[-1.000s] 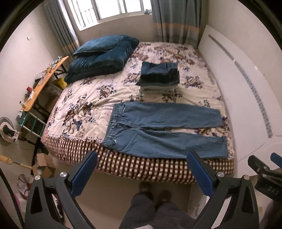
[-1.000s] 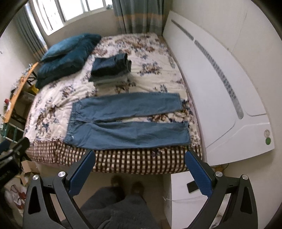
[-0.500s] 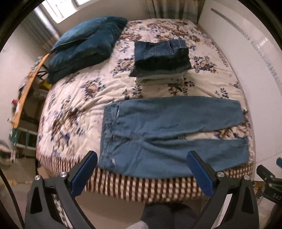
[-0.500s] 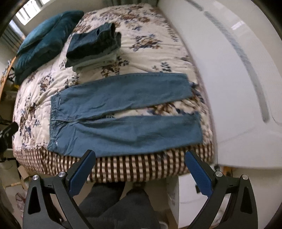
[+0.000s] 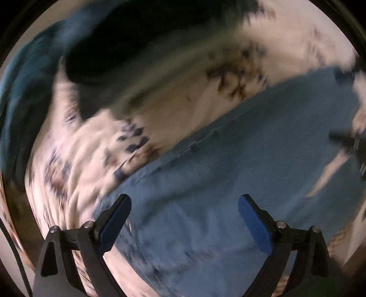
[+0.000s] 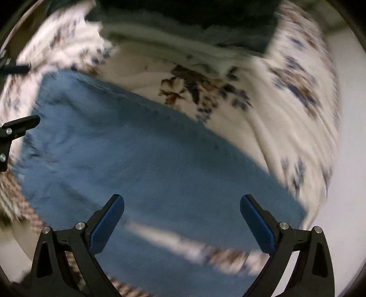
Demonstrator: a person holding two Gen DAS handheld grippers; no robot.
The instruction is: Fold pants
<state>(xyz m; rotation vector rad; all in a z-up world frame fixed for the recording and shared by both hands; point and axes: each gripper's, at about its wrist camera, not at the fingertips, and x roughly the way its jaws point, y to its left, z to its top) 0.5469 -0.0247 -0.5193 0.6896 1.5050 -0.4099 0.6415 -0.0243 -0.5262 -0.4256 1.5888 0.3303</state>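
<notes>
Both views heavily motion-blurred, both aimed down at the bed. Jeans (image 5: 251, 164) lie flat on the floral quilt (image 5: 75, 160), legs spread w/ a strip of quilt showing between them; in the right view the jeans (image 6: 141, 160) fill the centre, quilt (image 6: 286, 118) beyond. Left gripper (image 5: 184, 219) is over the jeans' upper part near the quilt edge of the denim, jaws wide apart, nothing between the blue pads, not touching cloth as far as the blur allows; its jaws have just been closing a bit. Right gripper (image 6: 181, 219) is over the legs, approx. above the gap between them, jaws likewise wide apart and empty. In the right view the left gripper's black finger (image 6: 20, 125) pokes in at the left edge; in the left view a dark blurred piece of the right gripper (image 5: 352, 141) shows at the right edge. Dark folded stack (image 6: 194, 18) sits on the quilt beyond the jeans, seen also in the left view as a dark mass (image 5: 128, 45); teal pillow (image 5: 20, 96) at far left. Checked bed skirt (image 6: 16, 201) visible lower left in the right view. No brand, label or writing legible anywhere, too blurred.
</notes>
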